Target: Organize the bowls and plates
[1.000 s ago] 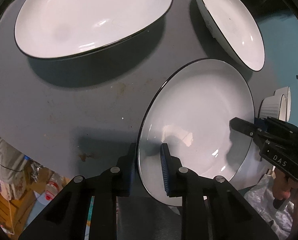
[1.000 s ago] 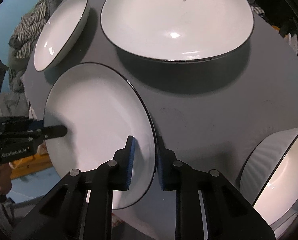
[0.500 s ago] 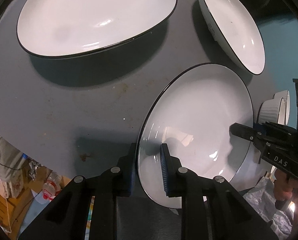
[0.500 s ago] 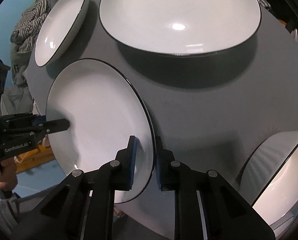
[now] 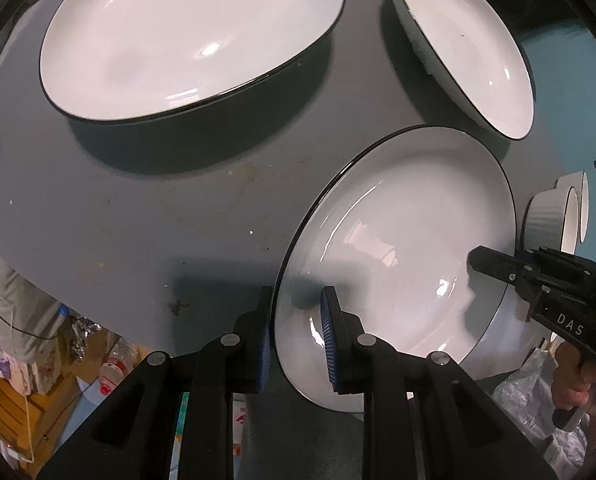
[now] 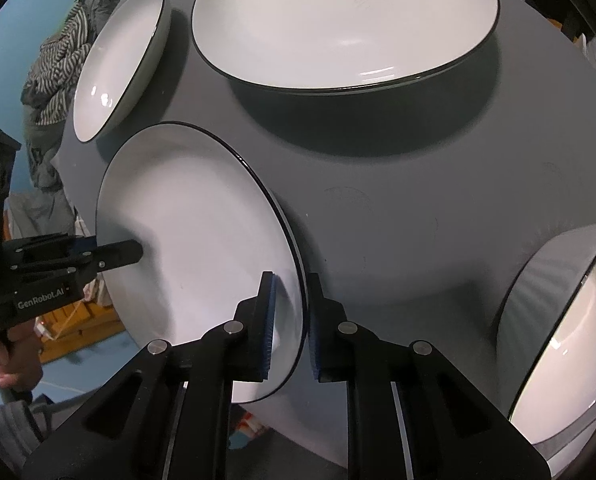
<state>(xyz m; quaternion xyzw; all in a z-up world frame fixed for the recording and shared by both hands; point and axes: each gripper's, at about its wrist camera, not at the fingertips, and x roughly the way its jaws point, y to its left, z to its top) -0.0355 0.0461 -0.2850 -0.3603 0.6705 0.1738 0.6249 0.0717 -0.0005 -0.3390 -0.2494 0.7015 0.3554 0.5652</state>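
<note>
Both grippers hold one white black-rimmed plate above the grey table. My left gripper is shut on its near rim in the left wrist view. My right gripper is shut on the opposite rim of the same plate; it shows as a black tool at the right of the left wrist view. A large white plate lies at the far side, also in the right wrist view. A smaller dish lies beside it, also in the right wrist view.
White ribbed bowls stand at the table's right edge; one looms at the right of the right wrist view. Striped clothes lie beyond the table. Clutter on the floor shows past the near edge.
The held plate has risen a little and moved toward the far plates, with both grippers still on its rims.
</note>
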